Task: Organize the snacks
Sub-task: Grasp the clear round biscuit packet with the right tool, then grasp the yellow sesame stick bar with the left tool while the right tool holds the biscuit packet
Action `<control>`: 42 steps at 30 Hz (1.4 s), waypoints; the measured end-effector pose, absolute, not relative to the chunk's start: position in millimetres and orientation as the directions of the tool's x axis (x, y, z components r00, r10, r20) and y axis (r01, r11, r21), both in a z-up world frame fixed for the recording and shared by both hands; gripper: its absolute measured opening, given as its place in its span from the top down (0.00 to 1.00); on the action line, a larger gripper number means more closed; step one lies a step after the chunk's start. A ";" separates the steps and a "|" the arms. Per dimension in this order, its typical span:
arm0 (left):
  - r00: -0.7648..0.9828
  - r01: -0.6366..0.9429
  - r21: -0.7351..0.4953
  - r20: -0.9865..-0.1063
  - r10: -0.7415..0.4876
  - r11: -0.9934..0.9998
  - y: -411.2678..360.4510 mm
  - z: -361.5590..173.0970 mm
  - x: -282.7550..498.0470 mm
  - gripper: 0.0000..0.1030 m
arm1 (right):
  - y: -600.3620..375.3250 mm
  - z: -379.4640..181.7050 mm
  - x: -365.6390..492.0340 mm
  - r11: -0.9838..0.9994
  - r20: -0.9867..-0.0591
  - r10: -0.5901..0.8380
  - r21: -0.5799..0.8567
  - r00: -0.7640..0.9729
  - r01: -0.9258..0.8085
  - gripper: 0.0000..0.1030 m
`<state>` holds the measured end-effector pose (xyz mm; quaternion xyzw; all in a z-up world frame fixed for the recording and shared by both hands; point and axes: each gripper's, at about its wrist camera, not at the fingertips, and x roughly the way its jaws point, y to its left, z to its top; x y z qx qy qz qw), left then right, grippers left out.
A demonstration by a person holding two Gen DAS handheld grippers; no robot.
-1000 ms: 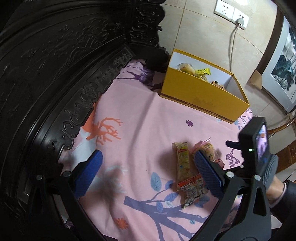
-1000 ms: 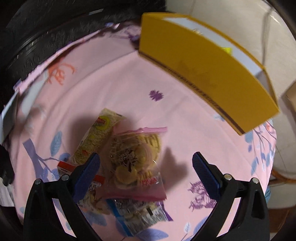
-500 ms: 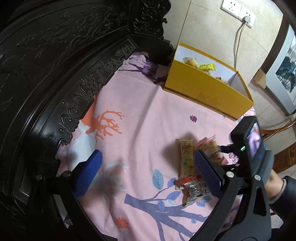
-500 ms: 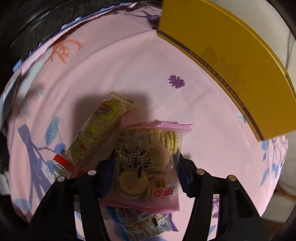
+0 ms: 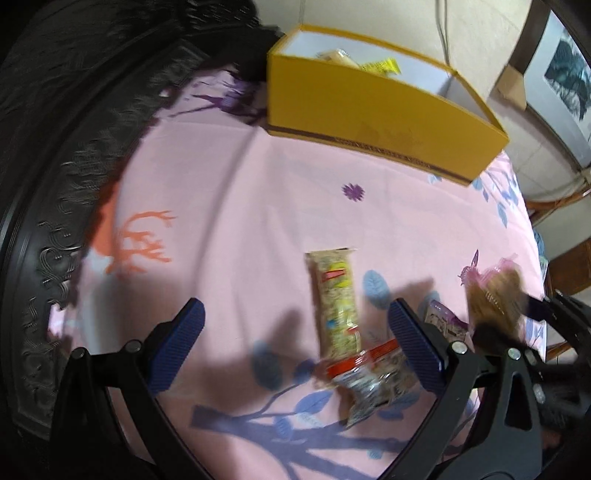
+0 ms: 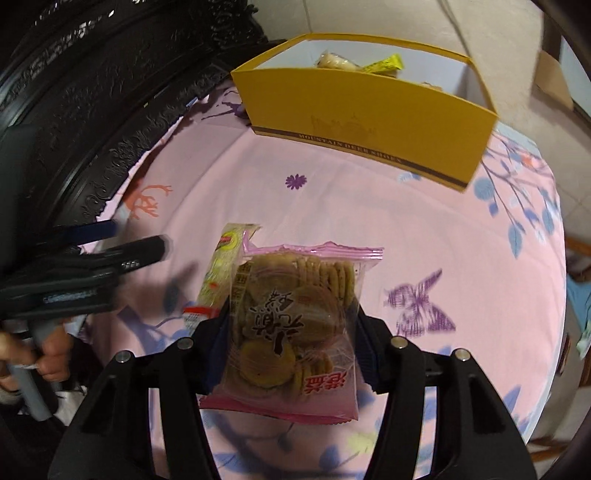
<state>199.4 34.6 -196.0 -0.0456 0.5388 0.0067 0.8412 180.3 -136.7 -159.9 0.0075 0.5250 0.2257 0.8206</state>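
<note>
My right gripper is shut on a pink cracker bag and holds it above the pink cloth; the bag also shows blurred in the left wrist view. My left gripper is open and empty, low over the cloth. A long yellow-green snack bar lies between its fingers, and a red-and-clear snack packet lies by the right finger. A small purple packet lies beyond it. The open yellow box at the back holds several snacks.
A dark carved wooden headboard curves along the left side. The pink printed cloth ends at the right, with floor and a wooden chair beyond. A tiled wall stands behind the box.
My right gripper closed on the cracker bag and lifted it off the cloth. My left gripper moved forward and right, nearer the snack bar and the box.
</note>
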 end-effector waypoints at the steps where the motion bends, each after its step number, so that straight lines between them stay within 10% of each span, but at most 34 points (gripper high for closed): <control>1: 0.406 -0.054 -0.070 -0.913 -0.043 0.996 30.2 -201.9 203.3 0.02 | -137.1 -158.0 177.5 0.899 -0.857 0.379 0.252 0.350 -0.358 0.44; 21: 0.242 -0.060 -0.121 -0.965 -0.103 0.991 6.4 -255.8 238.0 0.19 | -153.8 -168.0 168.0 0.912 -0.864 0.375 0.280 0.335 -0.300 0.44; 27: 0.222 -0.053 -0.089 -0.972 -0.076 0.995 1.0 -264.9 240.5 0.45 | -155.7 -170.4 169.0 0.915 -0.867 0.374 0.286 0.330 -0.285 0.44; 29: 0.235 -0.043 -0.080 -0.970 -0.067 0.996 1.1 -263.4 240.4 0.72 | -156.4 -170.8 169.3 0.916 -0.866 0.374 0.289 0.331 -0.278 0.44; 42: 0.399 -0.096 -0.102 -0.915 -0.056 0.990 31.1 -184.2 217.0 0.73 | -154.7 -160.6 164.3 0.917 -0.853 0.374 0.281 0.364 -0.284 0.44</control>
